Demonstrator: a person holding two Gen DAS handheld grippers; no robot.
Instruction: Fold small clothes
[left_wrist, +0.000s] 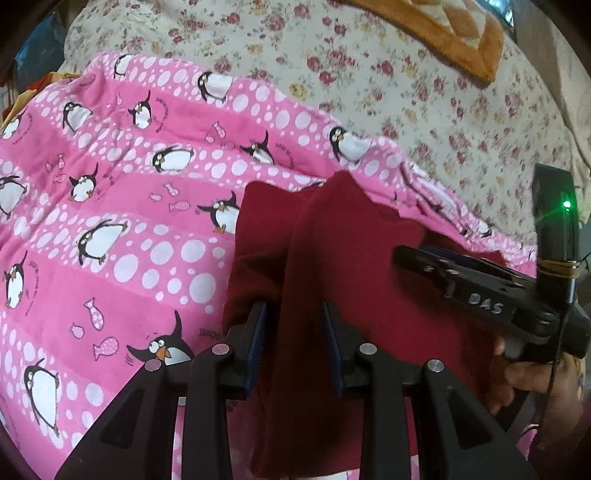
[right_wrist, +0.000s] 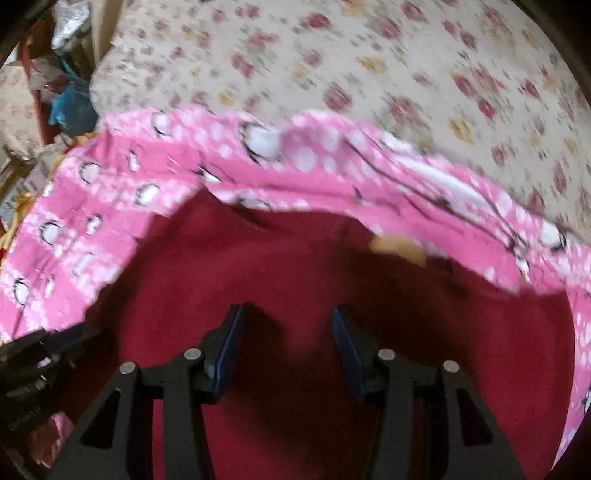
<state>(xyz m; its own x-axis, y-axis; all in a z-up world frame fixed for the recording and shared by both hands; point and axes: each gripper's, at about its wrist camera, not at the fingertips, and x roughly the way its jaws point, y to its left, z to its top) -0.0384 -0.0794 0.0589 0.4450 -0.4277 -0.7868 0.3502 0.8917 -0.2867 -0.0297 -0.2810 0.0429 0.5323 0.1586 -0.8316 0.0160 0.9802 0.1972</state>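
A dark red small garment (left_wrist: 332, 266) lies bunched on a pink penguin-print blanket (left_wrist: 110, 221). My left gripper (left_wrist: 295, 332) is part closed around a raised fold of the red cloth that runs between its blue pads. My right gripper (left_wrist: 413, 258) shows at the right of the left wrist view, low over the garment's right side. In the right wrist view the right gripper (right_wrist: 286, 332) is open just above the flat red garment (right_wrist: 295, 266), with nothing between its pads. That view is blurred.
The pink blanket (right_wrist: 110, 192) lies on a floral cream bedsheet (left_wrist: 406, 92). An orange cushion (left_wrist: 443, 29) sits at the far right of the bed. Clutter and a blue bag (right_wrist: 70, 107) stand beside the bed at the left.
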